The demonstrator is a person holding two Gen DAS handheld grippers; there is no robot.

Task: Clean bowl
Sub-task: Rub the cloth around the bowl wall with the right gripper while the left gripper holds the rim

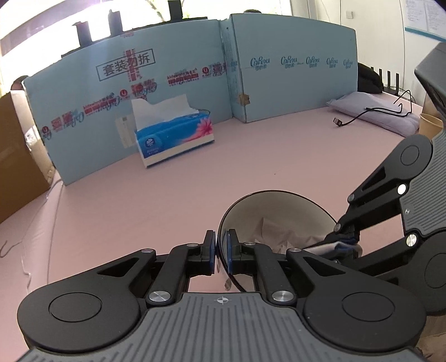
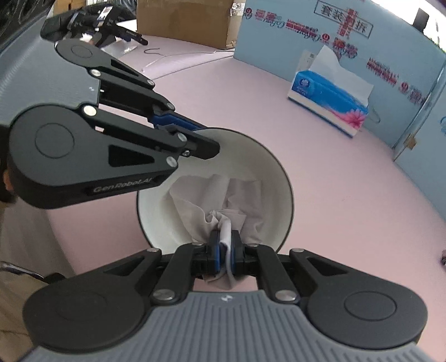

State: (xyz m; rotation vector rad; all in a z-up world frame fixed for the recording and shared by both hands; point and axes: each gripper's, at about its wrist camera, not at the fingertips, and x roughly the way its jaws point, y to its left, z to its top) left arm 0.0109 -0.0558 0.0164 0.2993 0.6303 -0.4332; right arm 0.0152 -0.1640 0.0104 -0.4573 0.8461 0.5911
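Note:
A bowl (image 1: 278, 206) with a dark outside and white inside (image 2: 251, 167) rests on the pink tabletop. My left gripper (image 1: 222, 250) is shut on the bowl's rim, one pad inside and one outside; in the right wrist view the left gripper (image 2: 206, 139) comes in from the upper left onto the far rim. My right gripper (image 2: 225, 250) is shut on a crumpled white tissue (image 2: 211, 200) that lies spread inside the bowl. The right gripper (image 1: 345, 236) reaches into the bowl from the right in the left wrist view, where the tissue (image 1: 267, 236) shows at the bottom.
A blue tissue box (image 1: 172, 133) with a sheet sticking up stands before a light blue cardboard screen (image 1: 292, 72). A folded lilac cloth (image 1: 373, 108) with a black cable (image 1: 362, 114) lies far right. A brown cardboard box (image 2: 184, 19) and a wire hanger (image 2: 159, 55) sit far left.

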